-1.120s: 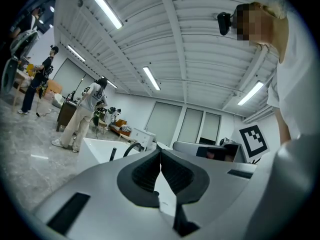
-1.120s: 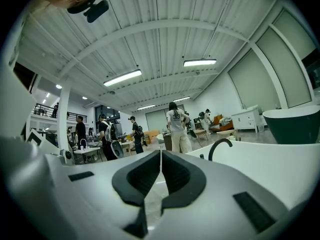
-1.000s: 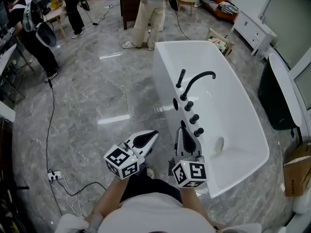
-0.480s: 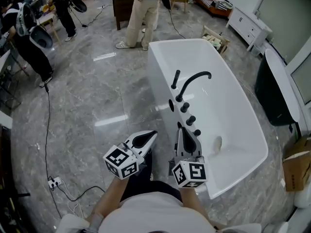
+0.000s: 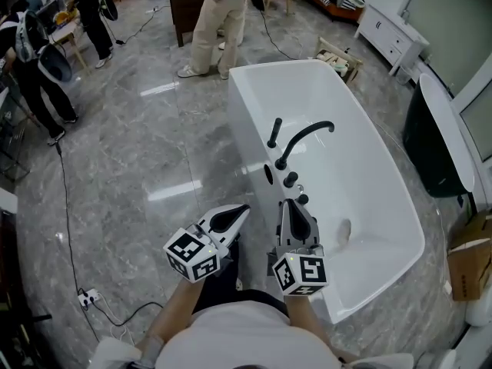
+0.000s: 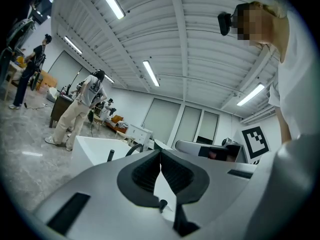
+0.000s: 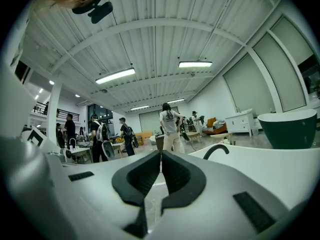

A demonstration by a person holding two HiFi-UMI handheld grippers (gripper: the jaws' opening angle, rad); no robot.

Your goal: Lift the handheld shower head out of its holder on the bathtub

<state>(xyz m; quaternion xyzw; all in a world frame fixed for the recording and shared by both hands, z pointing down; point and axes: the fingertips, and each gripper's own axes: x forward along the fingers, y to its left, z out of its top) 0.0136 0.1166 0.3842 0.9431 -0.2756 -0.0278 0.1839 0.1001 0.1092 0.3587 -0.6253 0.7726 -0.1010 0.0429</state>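
A black handheld shower head stands upright in its holder on the near rim of the white bathtub, beside the curved black faucet and a row of black knobs. My left gripper is shut and empty, over the floor left of the tub. My right gripper is shut and empty too, its tip near the closest knobs and well short of the shower head. In the left gripper view the shower head shows small beyond the gripper. The right gripper view shows the gripper and the faucet.
Several people stand on the grey marble floor beyond the tub. A black cable runs along the left floor to a power strip. A dark tub, a white cabinet and a cardboard box stand at the right.
The tub and its fittings have drawn nearer and slid left in the head view. Both grippers have moved forward toward the tub, staying shut and side by side.
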